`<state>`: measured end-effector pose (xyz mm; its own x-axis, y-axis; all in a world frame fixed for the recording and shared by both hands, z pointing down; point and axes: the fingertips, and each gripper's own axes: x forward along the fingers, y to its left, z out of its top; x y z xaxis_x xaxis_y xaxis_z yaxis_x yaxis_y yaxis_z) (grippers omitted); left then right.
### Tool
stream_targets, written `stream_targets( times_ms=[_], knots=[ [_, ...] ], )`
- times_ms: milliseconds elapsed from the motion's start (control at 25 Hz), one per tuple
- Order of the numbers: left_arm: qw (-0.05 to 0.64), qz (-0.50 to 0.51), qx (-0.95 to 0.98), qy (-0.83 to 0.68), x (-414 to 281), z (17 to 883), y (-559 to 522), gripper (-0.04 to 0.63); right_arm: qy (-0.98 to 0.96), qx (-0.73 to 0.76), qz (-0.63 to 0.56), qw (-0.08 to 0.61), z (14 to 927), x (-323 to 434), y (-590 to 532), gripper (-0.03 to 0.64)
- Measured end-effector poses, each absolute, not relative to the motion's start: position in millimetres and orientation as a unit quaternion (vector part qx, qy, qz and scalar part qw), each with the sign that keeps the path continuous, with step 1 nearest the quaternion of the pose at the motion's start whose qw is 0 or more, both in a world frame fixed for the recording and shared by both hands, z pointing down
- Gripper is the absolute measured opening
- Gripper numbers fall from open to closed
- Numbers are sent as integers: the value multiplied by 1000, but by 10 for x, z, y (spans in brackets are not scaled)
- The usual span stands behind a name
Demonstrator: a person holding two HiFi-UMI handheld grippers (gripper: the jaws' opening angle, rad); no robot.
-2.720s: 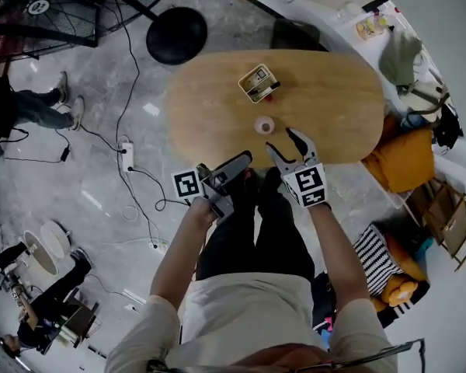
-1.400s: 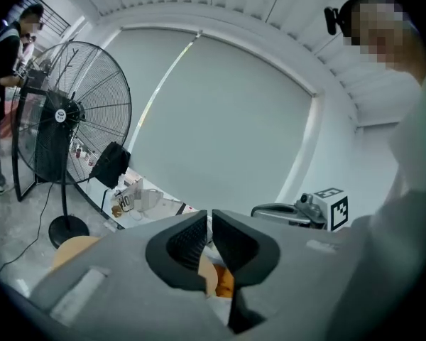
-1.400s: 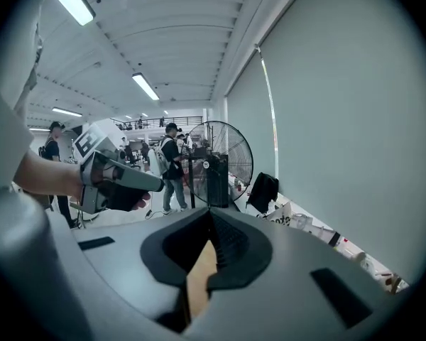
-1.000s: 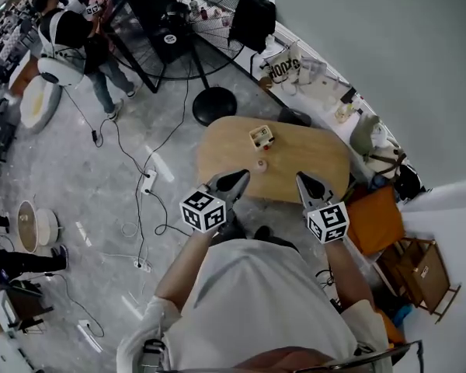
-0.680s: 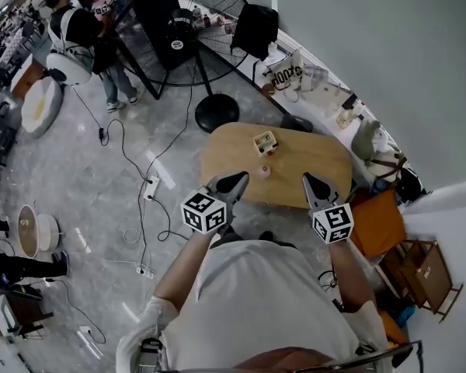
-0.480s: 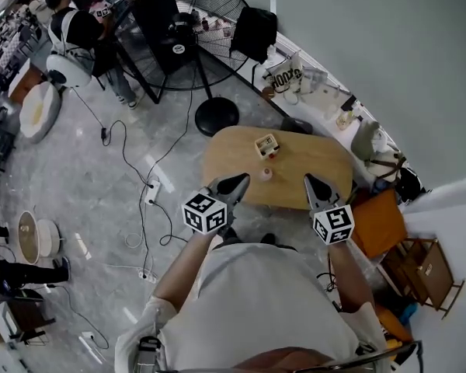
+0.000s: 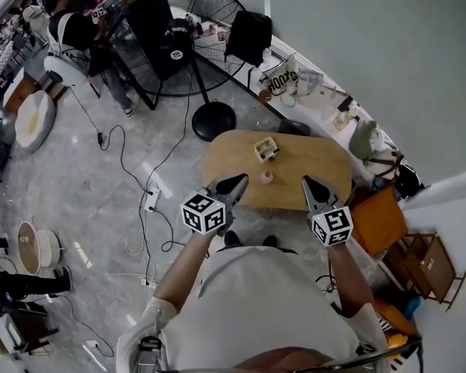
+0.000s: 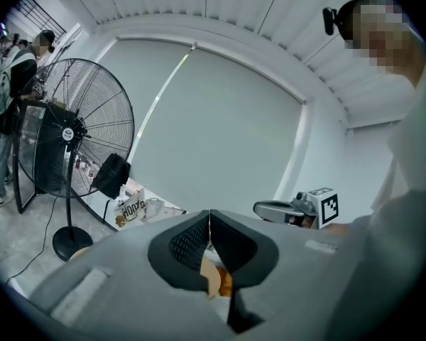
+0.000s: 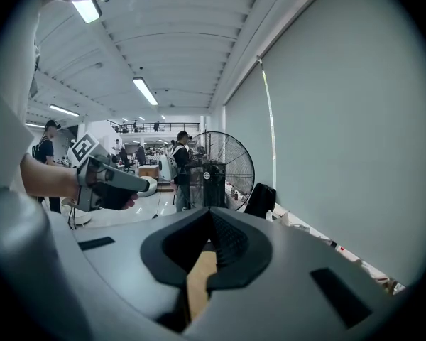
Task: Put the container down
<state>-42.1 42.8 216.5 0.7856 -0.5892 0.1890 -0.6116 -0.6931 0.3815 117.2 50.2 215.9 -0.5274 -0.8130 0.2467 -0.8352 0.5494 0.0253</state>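
Head view, container (image 7: 266, 177) on table (image 7: 314, 169), fan (image 7: 179, 41) beyond

container (image 7: 266, 148) contents too small to tell, table (image 9: 199, 283) only a sliver between the fingers (image 9: 231, 244)

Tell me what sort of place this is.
Probably an open indoor workshop or lab hall: a large black pedestal fan, black cables trailing over the grey polished floor, and an oval wooden table.
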Motion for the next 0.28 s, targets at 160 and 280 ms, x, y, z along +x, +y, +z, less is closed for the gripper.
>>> stream_targets(
  times_ms=[160, 280],
  knots=[
    [220, 27, 919, -326, -440, 2224, 406, 21, -873, 471, 48, 116, 2203, 1138, 484, 3],
    [220, 26, 919, -327, -481, 2239, 364, 21, -873, 471, 48, 118, 2224, 1099, 445, 3]
  ],
)
